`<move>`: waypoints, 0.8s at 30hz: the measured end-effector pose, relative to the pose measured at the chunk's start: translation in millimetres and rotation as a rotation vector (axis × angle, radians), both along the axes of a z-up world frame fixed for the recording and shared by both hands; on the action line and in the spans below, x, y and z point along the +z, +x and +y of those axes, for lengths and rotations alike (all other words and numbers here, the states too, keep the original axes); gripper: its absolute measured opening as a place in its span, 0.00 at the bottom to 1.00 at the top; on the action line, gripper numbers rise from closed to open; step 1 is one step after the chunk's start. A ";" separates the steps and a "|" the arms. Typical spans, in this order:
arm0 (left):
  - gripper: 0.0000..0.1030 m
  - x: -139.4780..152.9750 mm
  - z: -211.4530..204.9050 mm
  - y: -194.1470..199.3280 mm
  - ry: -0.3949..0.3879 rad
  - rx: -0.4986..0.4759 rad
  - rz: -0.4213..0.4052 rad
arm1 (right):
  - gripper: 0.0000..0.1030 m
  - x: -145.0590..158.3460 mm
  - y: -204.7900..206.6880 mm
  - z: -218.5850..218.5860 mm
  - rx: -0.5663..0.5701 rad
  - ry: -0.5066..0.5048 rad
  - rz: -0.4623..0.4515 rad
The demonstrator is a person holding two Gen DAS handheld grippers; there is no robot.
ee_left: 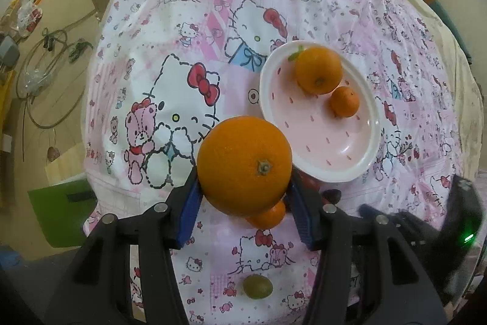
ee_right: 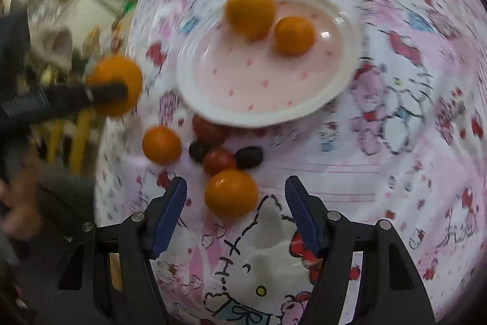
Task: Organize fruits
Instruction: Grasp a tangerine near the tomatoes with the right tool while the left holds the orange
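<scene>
My left gripper (ee_left: 245,172) is shut on a large orange (ee_left: 244,166) and holds it above the cloth, just left of the pink plate (ee_left: 347,154). The plate holds a big orange (ee_left: 318,70) and a small one (ee_left: 344,101). In the right wrist view the held orange (ee_right: 117,72) shows at the left, pinched by the left gripper, beside the plate (ee_right: 213,108). My right gripper (ee_right: 236,188) is open above a small orange (ee_right: 231,192) on the cloth. Another small orange (ee_right: 161,144), two cherry tomatoes (ee_right: 219,161) and dark grapes (ee_right: 249,157) lie before the plate.
A green grape (ee_left: 257,287) lies on the Hello Kitty cloth (ee_left: 170,29) near me. The table edge drops at the left to a floor with cables (ee_left: 45,75) and a green box (ee_left: 62,209). The right gripper's body (ee_left: 456,221) shows at the lower right.
</scene>
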State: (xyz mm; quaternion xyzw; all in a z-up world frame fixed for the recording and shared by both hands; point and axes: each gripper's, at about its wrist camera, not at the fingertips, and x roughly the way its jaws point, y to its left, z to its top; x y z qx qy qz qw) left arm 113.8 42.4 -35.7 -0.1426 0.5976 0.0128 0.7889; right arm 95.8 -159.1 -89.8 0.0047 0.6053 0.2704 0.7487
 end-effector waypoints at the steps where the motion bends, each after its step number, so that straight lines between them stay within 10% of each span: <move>1: 0.48 0.9 0.4 -1.4 -0.002 0.000 -0.002 | 0.67 -3.6 -1.6 5.5 0.020 -0.022 -0.004; 8: 0.48 11.4 -0.3 -6.9 0.001 -0.009 -0.025 | 0.44 -21.1 -3.5 18.2 0.067 -0.085 -0.018; 24: 0.48 6.0 -7.7 -3.9 0.077 -0.041 -0.045 | 0.42 24.7 -2.6 -12.9 -0.001 0.025 -0.078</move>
